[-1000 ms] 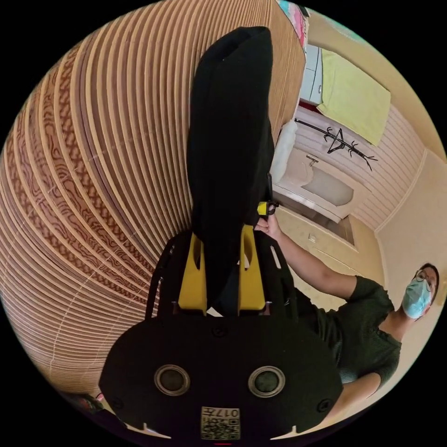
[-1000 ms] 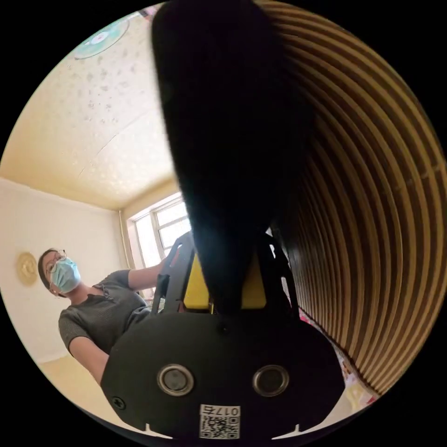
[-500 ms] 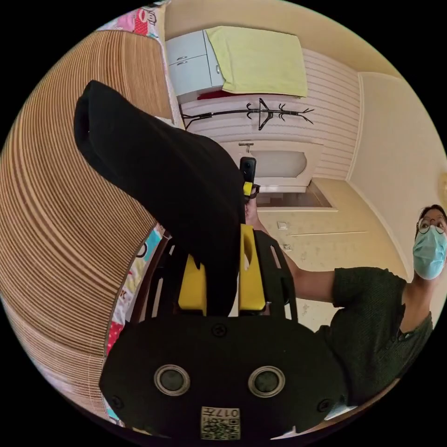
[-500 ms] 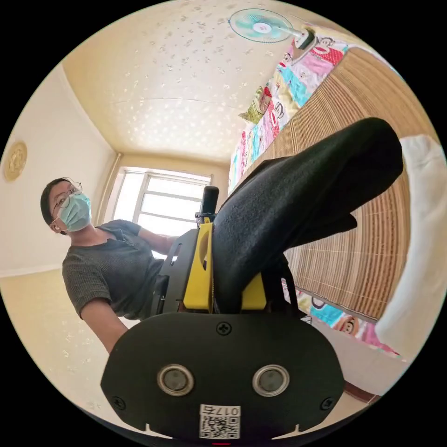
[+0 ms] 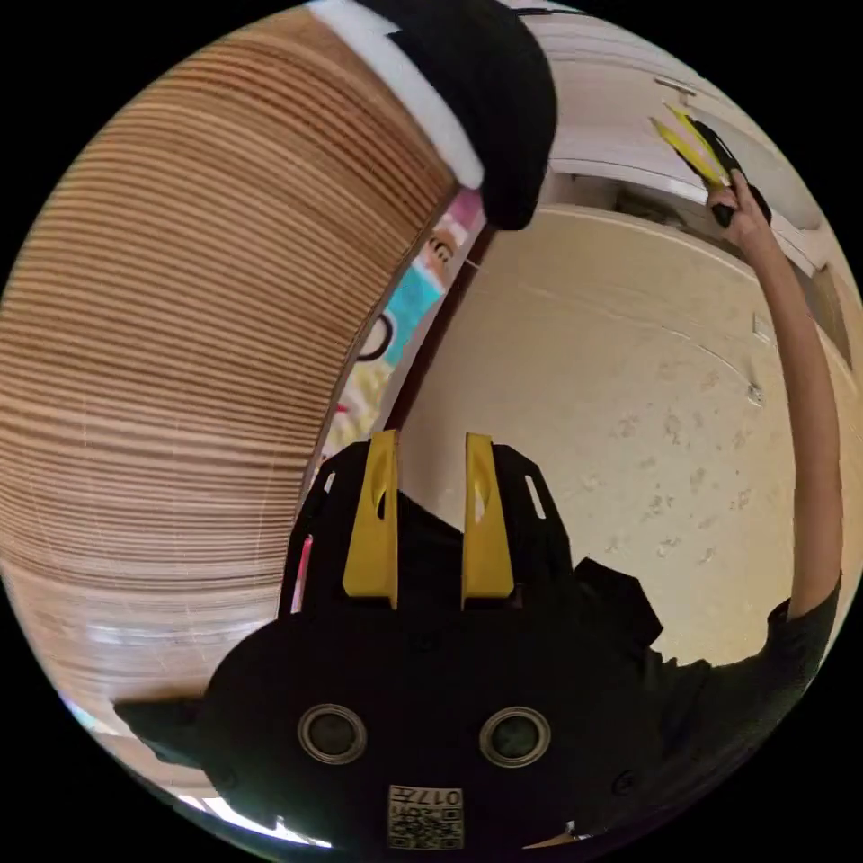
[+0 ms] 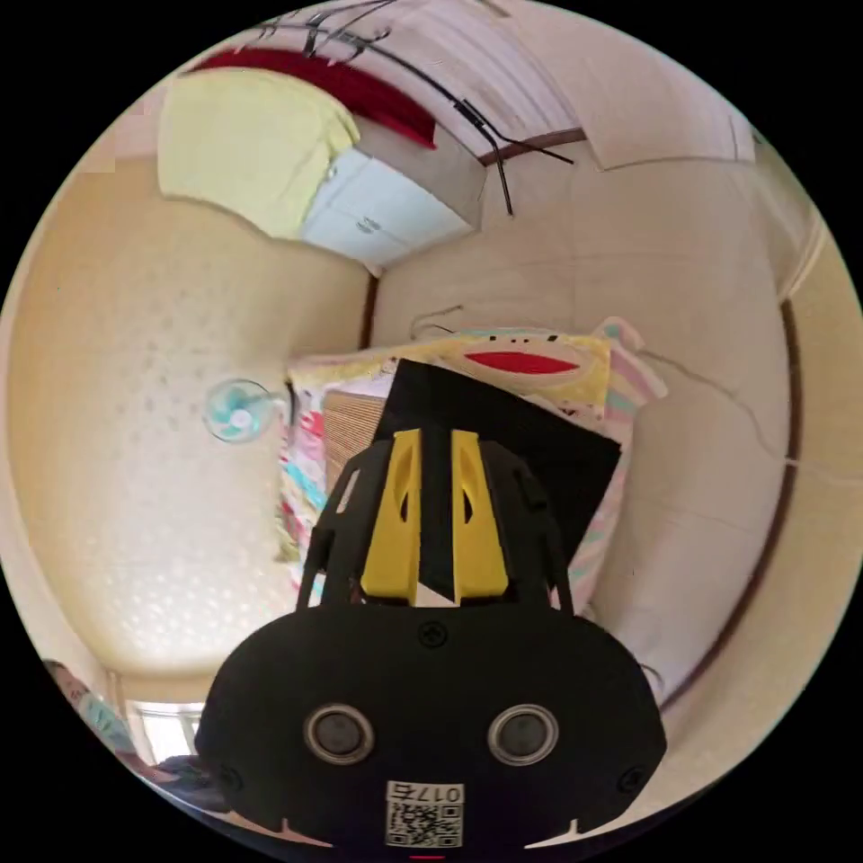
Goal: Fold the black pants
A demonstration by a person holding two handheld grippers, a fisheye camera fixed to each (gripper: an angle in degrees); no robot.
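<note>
Left gripper (image 5: 430, 449): yellow jaws parted, nothing between them, clear of the cloth. Behind the jaws, the striped bamboo mat (image 5: 198, 297) curves away on one side and pale floor (image 5: 620, 378) lies on the other. Farther off, the black pants (image 5: 485, 99) sit folded at the mat's far edge, against a white pillow (image 5: 409, 99). Beyond, the person's arm (image 5: 800, 360) stretches out holding the other gripper.

Right gripper (image 6: 435, 449): jaws apart with a narrow gap, gripping nothing. Past the tips, the black pants (image 6: 548, 440) lie as a flat, squared shape on the bed, next to a cartoon-print sheet (image 6: 530, 360). Mat (image 6: 351, 422) visible beside them. Farther back: a standing fan (image 6: 235, 415) and a cabinet (image 6: 382, 211) draped with yellow cloth (image 6: 243, 153).
</note>
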